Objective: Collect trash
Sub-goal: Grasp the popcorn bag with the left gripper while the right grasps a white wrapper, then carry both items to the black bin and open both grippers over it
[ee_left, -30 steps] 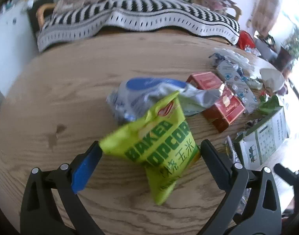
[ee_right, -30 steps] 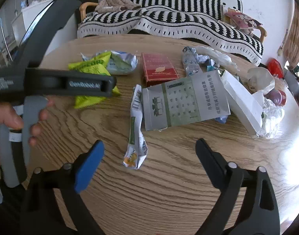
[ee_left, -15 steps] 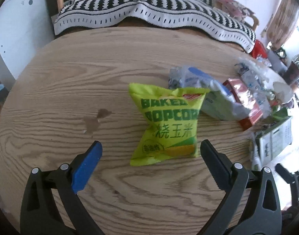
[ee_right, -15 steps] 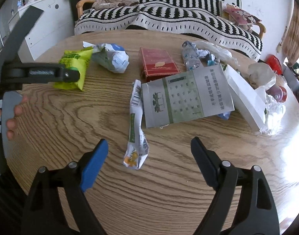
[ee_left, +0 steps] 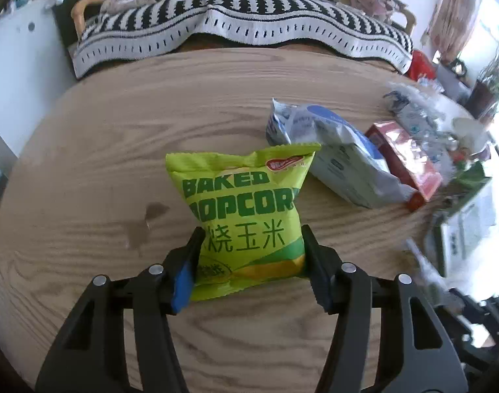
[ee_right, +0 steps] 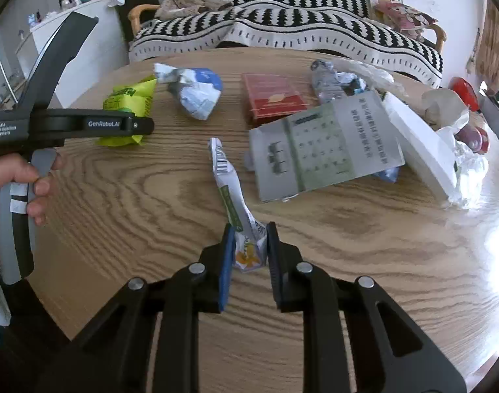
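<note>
While both jaws are closing, we read:
left gripper (ee_left: 251, 255): popcorn bag (ee_left: 241, 209) between jaws, long axis pointing away.
right gripper (ee_right: 247, 249): narrow on wrapper (ee_right: 233, 193) near end.

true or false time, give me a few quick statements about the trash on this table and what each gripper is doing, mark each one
1. The left gripper has the green popcorn bag between its fingers. True; its jaws are closing on the bag's lower part.
2. The right gripper is at the red box. False; its jaws are closing on the near end of a long crumpled wrapper, and the box lies farther back.
3. The popcorn bag lies on the wooden table. True.
4. The grey calendar card stands upright. False; it lies flat on the table.
5. A crumpled blue and white bag lies between the popcorn bag and the red box. True.
</note>
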Demonstrator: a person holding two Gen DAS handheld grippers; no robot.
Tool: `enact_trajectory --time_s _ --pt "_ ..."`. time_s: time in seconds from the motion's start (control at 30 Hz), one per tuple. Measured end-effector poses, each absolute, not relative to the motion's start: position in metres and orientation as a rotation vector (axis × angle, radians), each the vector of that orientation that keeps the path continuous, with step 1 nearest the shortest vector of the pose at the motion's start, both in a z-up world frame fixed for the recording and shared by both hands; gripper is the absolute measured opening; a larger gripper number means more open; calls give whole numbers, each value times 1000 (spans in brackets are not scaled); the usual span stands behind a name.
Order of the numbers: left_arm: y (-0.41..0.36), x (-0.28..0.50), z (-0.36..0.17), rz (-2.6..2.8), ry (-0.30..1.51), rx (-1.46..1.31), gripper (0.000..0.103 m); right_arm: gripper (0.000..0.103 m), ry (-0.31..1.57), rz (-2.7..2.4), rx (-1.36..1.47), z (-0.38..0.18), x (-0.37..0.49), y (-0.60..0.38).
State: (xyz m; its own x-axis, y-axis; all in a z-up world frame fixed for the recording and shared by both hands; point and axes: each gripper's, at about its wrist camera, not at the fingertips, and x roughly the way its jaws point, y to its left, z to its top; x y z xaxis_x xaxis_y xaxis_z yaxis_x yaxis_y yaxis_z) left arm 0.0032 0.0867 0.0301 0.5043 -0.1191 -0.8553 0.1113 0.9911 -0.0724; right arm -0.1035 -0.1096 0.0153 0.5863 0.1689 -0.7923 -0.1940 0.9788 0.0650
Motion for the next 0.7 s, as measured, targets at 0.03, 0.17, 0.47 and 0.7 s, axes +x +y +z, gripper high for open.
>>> enact_trajectory --time_s 0.03,0.17,0.47,0.7 --pt "89 -1 32 -145 1028 -28 56 19 917 224 -20 15 -106 -109" --pt "103 -22 43 -140 990 -90 56 19 908 239 -11 15 -114 -106" --pt "115 -69 56 -118 984 -75 56 19 872 232 45 17 -122 -107" --pt "77 -112 85 -225 946 -26 56 19 746 206 155 76 -151 -146"
